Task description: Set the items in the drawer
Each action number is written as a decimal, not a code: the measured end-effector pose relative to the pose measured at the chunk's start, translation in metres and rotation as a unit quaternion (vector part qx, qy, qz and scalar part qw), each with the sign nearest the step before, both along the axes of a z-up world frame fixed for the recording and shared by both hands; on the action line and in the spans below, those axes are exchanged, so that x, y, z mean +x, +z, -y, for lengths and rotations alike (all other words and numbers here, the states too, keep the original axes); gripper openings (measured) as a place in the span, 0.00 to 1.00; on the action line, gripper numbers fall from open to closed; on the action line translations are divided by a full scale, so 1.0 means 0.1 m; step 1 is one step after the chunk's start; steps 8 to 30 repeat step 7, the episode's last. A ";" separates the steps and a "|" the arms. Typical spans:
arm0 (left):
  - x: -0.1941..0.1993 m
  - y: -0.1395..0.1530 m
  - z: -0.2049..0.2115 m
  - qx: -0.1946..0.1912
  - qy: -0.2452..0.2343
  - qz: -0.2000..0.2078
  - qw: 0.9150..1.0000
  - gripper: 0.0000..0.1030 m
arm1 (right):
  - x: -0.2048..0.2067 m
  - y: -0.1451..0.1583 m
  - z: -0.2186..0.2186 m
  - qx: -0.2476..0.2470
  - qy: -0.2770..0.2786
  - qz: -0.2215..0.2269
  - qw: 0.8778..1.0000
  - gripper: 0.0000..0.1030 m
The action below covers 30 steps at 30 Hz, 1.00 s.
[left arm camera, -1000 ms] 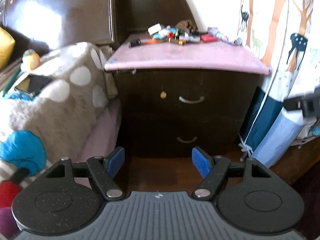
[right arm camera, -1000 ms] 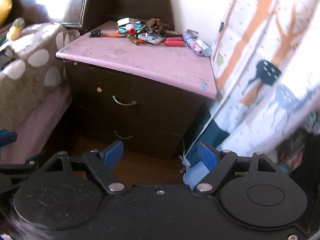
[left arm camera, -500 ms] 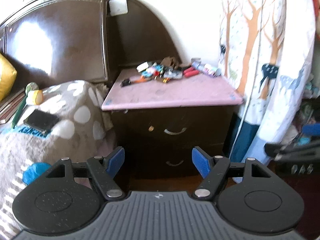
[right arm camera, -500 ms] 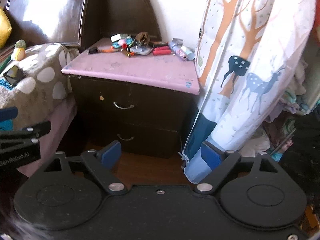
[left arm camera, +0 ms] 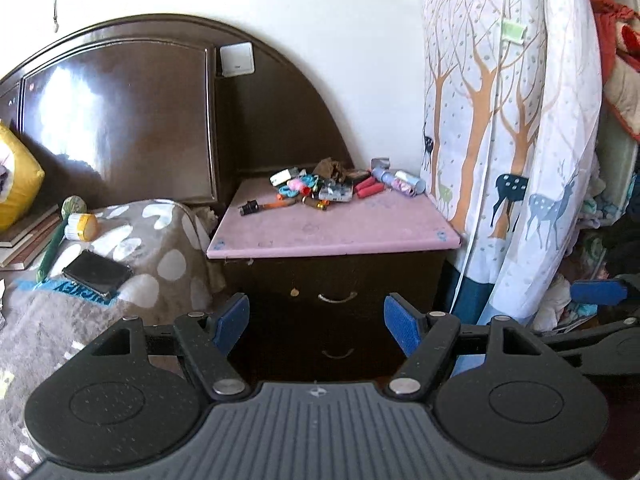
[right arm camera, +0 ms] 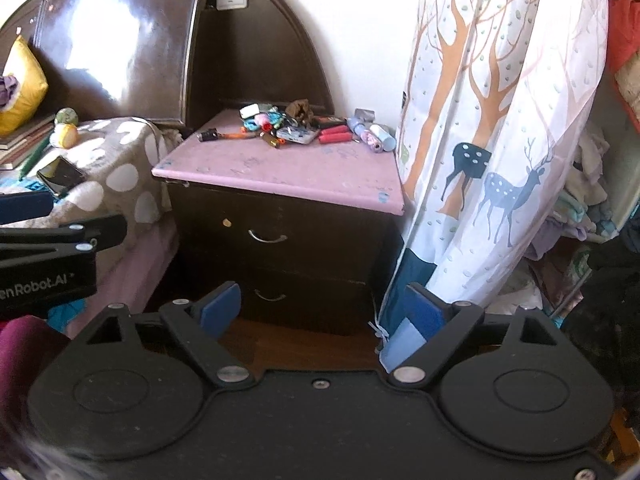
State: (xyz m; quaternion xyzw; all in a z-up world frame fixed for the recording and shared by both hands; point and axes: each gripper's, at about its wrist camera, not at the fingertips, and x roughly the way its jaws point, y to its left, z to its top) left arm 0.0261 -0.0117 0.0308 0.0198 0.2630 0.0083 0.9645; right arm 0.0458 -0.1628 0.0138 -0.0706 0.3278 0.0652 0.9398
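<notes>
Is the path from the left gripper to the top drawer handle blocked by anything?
Nothing visible blocks it. The left gripper is open with only air before the top drawer handle. That drawer is shut, so the items on the nightstand top cannot go in yet.

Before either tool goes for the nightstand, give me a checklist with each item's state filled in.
1. Left tool open and holding nothing: ok.
2. Right tool open and holding nothing: ok.
3. Top drawer with curved metal handle open to receive items: not ok, it is shut.
4. Lower drawer of the dark wooden nightstand open: not ok, also shut.
5. Small mixed items sitting on the pink nightstand top: ok, clustered toward the back edge.
6. Path to the top drawer handle unblocked: ok, nothing shows in front of it.
</notes>
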 end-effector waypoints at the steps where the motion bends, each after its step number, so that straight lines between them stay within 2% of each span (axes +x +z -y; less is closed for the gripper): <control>1: -0.01 0.01 0.00 -0.002 -0.001 0.001 1.000 0.72 | -0.01 0.01 -0.01 0.001 0.002 0.001 1.000 0.87; 7: -0.09 0.06 0.01 -0.005 -0.006 0.013 1.000 0.72 | -0.05 0.05 -0.02 0.006 0.010 0.006 1.000 0.87; 30: -0.09 0.06 0.01 -0.005 -0.006 0.013 1.000 0.72 | -0.05 0.05 -0.02 0.006 0.010 0.006 1.000 0.87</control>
